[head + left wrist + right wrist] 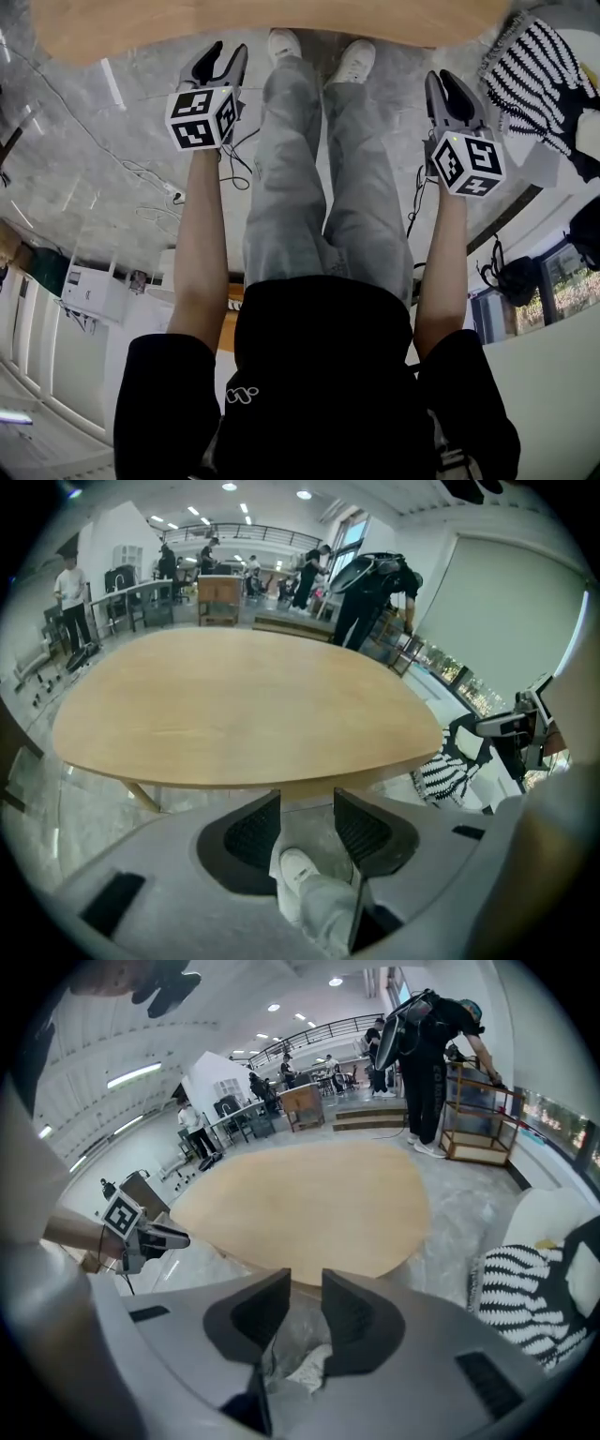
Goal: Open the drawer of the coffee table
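Head view: the person stands at the near edge of the coffee table [262,23], with the left gripper [225,54] and right gripper [448,86] held just short of it. Left gripper view: jaws well apart, empty, aimed at the tabletop's rim. Right gripper view: a narrower gap, also empty. No drawer shows; I'd go lower, under the rim, to find its front.

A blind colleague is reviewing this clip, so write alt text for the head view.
Seen from above, a person in a black top holds the left gripper and right gripper out, jaws apart and empty, near the edge of the wooden coffee table. Grey trousers and white shoes show between them; a black-and-white striped fabric lies at right.
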Demonstrator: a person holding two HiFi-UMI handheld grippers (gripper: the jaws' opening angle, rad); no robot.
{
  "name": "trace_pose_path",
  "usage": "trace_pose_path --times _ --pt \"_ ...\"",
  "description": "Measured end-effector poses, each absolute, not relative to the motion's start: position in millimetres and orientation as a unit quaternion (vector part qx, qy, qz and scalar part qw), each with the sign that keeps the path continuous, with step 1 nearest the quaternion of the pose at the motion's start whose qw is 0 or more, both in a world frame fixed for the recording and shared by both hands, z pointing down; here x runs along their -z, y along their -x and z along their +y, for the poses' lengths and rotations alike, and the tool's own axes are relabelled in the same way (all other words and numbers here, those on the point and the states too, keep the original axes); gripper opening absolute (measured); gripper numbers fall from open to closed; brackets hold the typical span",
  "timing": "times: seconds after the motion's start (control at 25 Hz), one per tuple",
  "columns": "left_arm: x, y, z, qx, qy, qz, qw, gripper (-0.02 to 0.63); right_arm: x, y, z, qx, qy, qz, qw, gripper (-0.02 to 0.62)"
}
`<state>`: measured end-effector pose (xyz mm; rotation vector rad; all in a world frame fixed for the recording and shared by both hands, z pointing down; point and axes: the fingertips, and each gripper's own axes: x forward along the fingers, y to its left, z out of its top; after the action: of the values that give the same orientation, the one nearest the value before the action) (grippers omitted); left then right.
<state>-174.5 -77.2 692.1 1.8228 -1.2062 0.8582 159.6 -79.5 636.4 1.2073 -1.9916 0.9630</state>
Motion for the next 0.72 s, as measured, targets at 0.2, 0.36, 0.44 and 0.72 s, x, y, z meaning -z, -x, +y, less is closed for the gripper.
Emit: trace_pose_path --times 0.2,0.36,0.44,0.72 --pt "-728 183 -75 -0.372 -0.715 -0.459 0.375 0.196 -666 -169 -74 -0.351 -0.436 -0.756 0.341 0.138" --pt "-754 193 -80 -0.376 -0.701 -0.471 0.381 0.233 -689 -181 -77 -0.339 -0.435 -0.751 0.363 0.143" --pt "-760 200 -85 -0.375 -0.700 -0.479 0.374 0.239 -702 -185 -78 -0.336 -0.430 -0.750 0.373 0.144" --pt "-772 198 -97 -0.393 -0.726 -0.448 0.343 0.241 -728 -194 -84 -0.325 -0.421 -0.747 0.398 0.149"
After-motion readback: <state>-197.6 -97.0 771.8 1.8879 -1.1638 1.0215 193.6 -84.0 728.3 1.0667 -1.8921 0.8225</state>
